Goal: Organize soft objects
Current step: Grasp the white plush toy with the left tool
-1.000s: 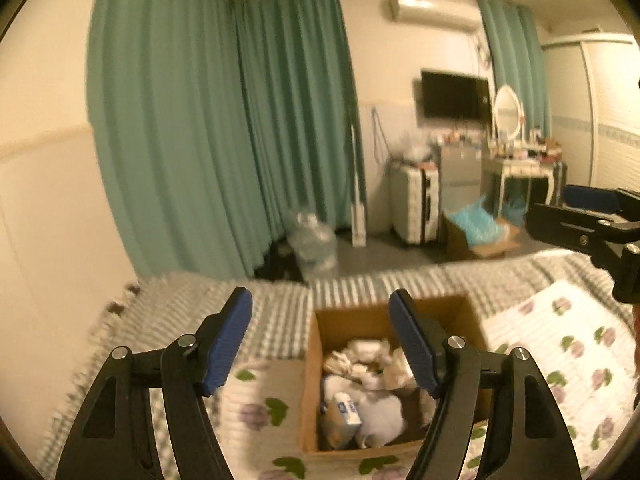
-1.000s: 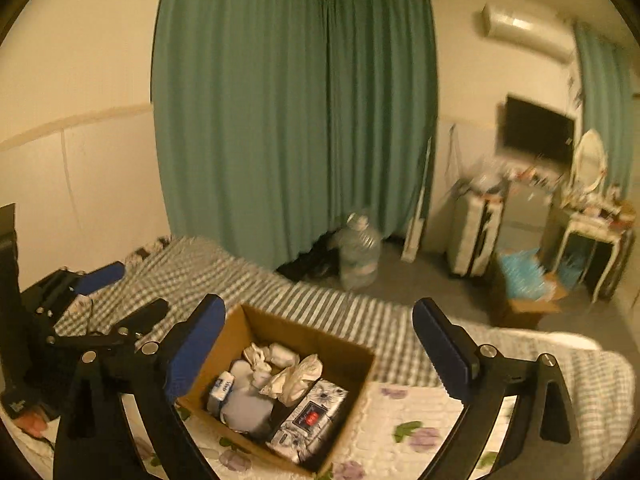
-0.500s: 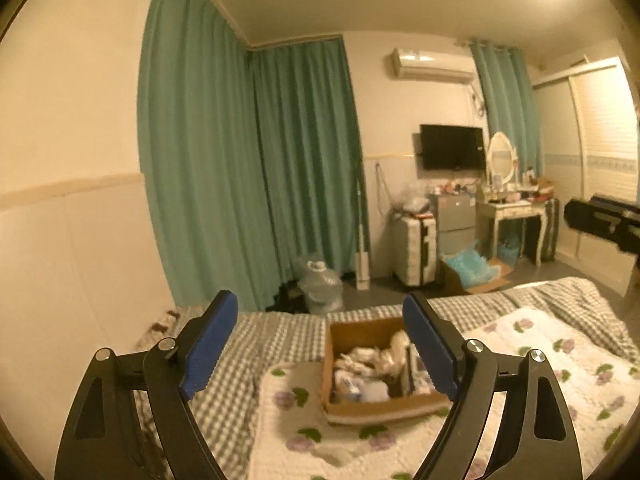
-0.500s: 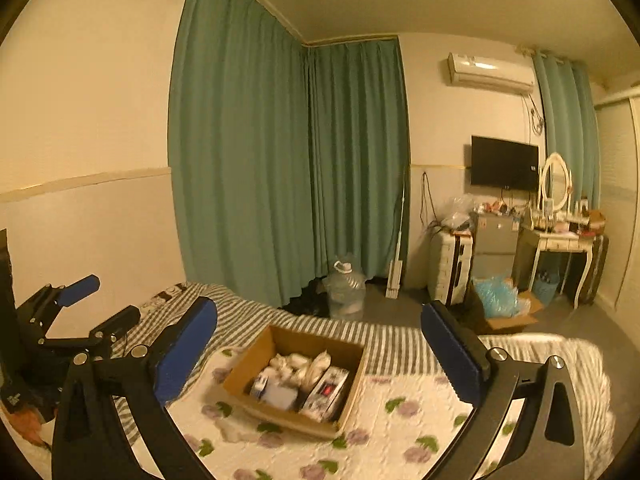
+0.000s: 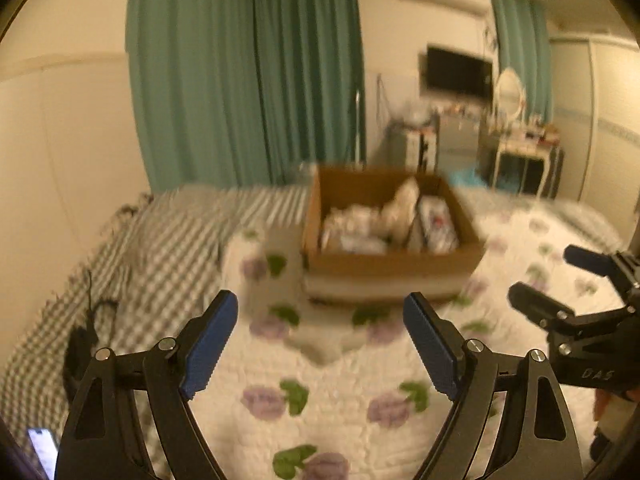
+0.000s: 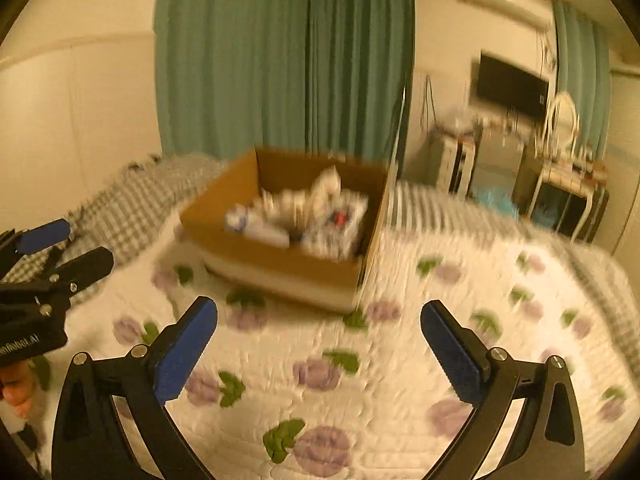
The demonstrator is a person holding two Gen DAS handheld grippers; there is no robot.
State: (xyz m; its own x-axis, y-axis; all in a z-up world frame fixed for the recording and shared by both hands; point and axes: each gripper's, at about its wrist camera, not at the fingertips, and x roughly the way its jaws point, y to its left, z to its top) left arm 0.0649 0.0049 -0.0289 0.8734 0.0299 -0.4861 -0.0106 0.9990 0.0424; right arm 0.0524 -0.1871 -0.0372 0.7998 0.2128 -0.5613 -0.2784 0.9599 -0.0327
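Note:
An open cardboard box (image 5: 394, 268) sits on the flowered quilt (image 5: 340, 380) on the bed; it also shows in the right wrist view (image 6: 280, 258). Inside lie several soft white items and packets (image 5: 372, 228), blurred by motion. My left gripper (image 5: 320, 336) is open and empty, low over the quilt in front of the box. My right gripper (image 6: 318, 340) is open and empty, also in front of the box. Each gripper shows at the edge of the other's view, the right one (image 5: 560, 280) and the left one (image 6: 60, 248).
A grey checked blanket (image 5: 160, 240) covers the bed to the left of the quilt. Green curtains (image 5: 248, 72) hang behind. A TV (image 5: 458, 74), a dressing table (image 5: 520, 152) and a suitcase (image 5: 418, 148) stand at the far right of the room.
Both views have dropped and come closer to the box, which now looms larger. Both grippers stay open and empty.

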